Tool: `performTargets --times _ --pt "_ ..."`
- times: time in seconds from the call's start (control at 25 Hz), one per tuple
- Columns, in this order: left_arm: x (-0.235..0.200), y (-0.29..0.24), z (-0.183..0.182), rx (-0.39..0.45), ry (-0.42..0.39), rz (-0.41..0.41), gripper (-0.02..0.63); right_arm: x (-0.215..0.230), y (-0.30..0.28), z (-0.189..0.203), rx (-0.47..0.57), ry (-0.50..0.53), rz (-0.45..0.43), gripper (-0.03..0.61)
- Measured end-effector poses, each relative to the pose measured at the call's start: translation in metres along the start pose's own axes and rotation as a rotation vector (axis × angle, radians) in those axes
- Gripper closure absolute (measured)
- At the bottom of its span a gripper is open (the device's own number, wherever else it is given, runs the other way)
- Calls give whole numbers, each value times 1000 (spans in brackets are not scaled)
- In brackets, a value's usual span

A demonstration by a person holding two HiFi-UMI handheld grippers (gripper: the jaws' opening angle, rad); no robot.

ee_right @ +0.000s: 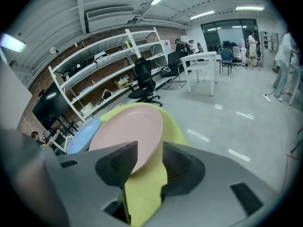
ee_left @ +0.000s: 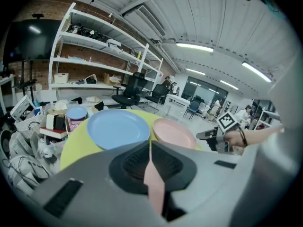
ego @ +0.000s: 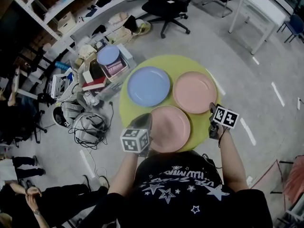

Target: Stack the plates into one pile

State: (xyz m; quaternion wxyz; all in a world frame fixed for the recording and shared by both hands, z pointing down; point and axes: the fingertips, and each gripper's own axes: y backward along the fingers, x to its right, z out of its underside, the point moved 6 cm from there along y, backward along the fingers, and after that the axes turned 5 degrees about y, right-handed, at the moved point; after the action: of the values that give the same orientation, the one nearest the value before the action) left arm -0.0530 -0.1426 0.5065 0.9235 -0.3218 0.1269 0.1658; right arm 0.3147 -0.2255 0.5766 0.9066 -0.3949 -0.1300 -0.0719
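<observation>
Left gripper (ego: 144,121): I am holding its jaws closed on the rim of the near pink plate (ego: 170,128). In the left gripper view a strip of pink is running between the two pads, which are nearly meeting on it.

Right gripper (ego: 212,108): I am keeping its jaws wide apart. The edge of the far pink plate (ee_right: 128,131) is showing in the gap between them, and neither pad is pressing on it. Bare tabletop is filling the rest of the gap.

Round yellow-green table (ego: 164,61): it is carrying all three plates, each lying flat, none stacked on another.

Near pink plate: it is sitting at the table edge closest to me, with the left gripper on its left rim.

Far pink plate: it is lying to the right, just beyond the near one, with the right gripper at its near right rim.

Blue plate (ego: 148,86): it is resting on the left of the table, just beside the far pink plate, with no gripper on it.

Surroundings: a black office chair (ego: 168,6) is standing beyond the table, and boxes and cables (ego: 90,80) are crowding the floor at its left.
</observation>
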Motion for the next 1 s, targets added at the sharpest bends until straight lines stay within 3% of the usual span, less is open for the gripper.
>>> performTargets --times 0.28,0.6,0.8,0.88,1.0 --pt "8 3 7 11 19 -53 589 12 -23 -1 -61 -35 -29 423" --pt "4 7 20 18 58 -111 589 9 -36 0 -88 33 -56 423" --pt "9 5 18 21 58 -116 589 7 -39 0 -115 41 -75 427" --pt "12 3 15 20 55 -112 589 6 -41 -2 -130 46 -73 459" --pt "15 0 15 17 47 -104 589 9 -44 -4 -122 1 -67 475"
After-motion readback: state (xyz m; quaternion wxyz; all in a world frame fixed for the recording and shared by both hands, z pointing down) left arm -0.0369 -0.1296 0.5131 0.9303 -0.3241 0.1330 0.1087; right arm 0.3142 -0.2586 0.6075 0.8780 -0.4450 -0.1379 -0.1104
